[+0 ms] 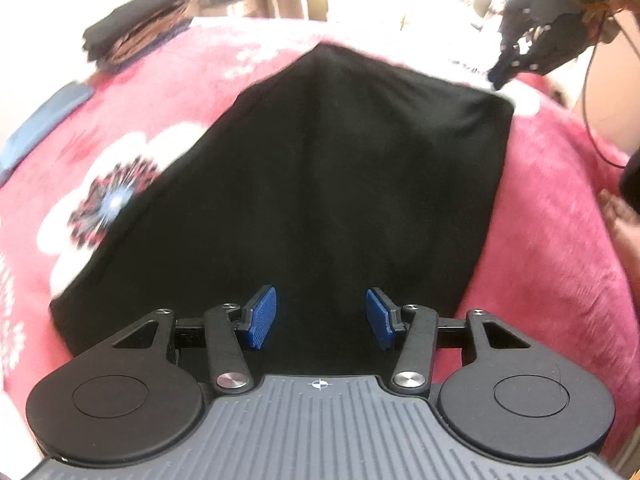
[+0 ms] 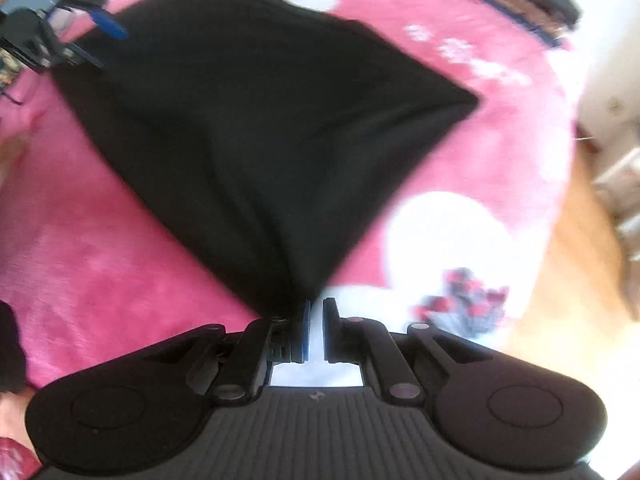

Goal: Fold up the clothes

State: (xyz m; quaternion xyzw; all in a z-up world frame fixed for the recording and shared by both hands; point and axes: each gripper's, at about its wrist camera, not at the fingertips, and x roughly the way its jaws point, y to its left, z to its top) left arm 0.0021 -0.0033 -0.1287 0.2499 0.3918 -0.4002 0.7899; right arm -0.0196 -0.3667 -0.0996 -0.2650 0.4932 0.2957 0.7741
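At the far left corner of the pink floral blanket (image 1: 560, 240), a folded stack of dark clothes (image 1: 136, 24); nearer along the blanket's left edge, a flat blue item (image 1: 44, 120), too blurred to identify. Across the blanket's middle, the black garment (image 1: 320, 180), spread as a rough rectangle with one corner drawn up into a peak.

Above the blanket's near side, the left gripper (image 1: 320, 316): pads well apart, gripping nothing, dark cloth visible below the gap. Toward the blanket's right side, the right gripper (image 2: 316, 320): nearly closed, only a thin slit with white blanket print showing through, no cloth in the slit. Raised corner of the garment touching the tip of one finger; impossible to tell whether caught there.

Likely trouble: snagging that corner on the finger and dragging the garment askew when pulling away; bunching against the plush blanket and losing square edges; closing the left pads on only the top layer, leaving an uneven fold.

No brand, label or legible writing anywhere; only a small crosshair mark on each gripper body.
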